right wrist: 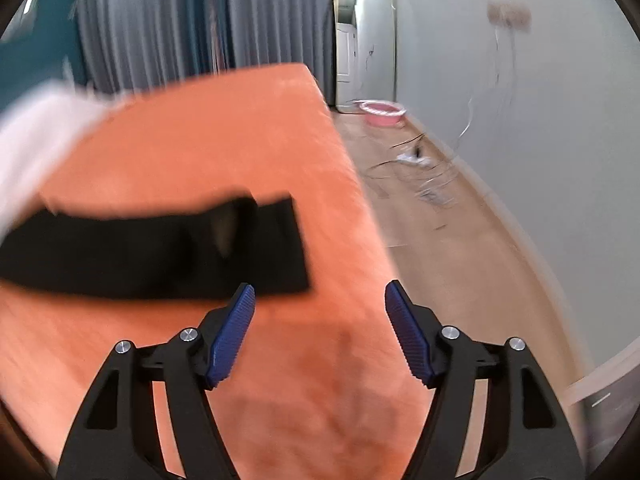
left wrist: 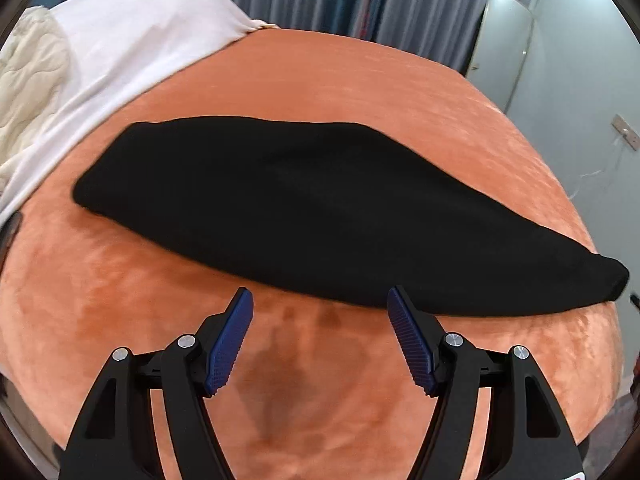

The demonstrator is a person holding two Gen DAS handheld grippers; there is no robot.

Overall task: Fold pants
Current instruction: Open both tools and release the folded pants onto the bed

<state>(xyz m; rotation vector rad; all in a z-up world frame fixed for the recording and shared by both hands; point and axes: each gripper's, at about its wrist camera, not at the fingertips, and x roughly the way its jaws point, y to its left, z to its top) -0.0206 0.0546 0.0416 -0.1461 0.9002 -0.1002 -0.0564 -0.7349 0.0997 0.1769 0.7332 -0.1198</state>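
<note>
A round pink basin (right wrist: 382, 112) sits on the wooden floor (right wrist: 460, 248) at about 1 o'clock in the right wrist view, too blurred to show any contents. The black pants (left wrist: 304, 216), a matte soft fabric folded into 1 long flat band, lie across the plush orange bed cover (left wrist: 360, 92), with a white sheet (left wrist: 132, 48) and a cream quilted blanket (left wrist: 28, 80) at 10 o'clock. The left gripper (left wrist: 320, 300) hangs at 6 o'clock with its ribbed blue pads (left wrist: 230, 344) spread and empty, tips by the pants' near edge; the right gripper (right wrist: 320, 296) is likewise spread and empty beside the band's squared end.
</note>
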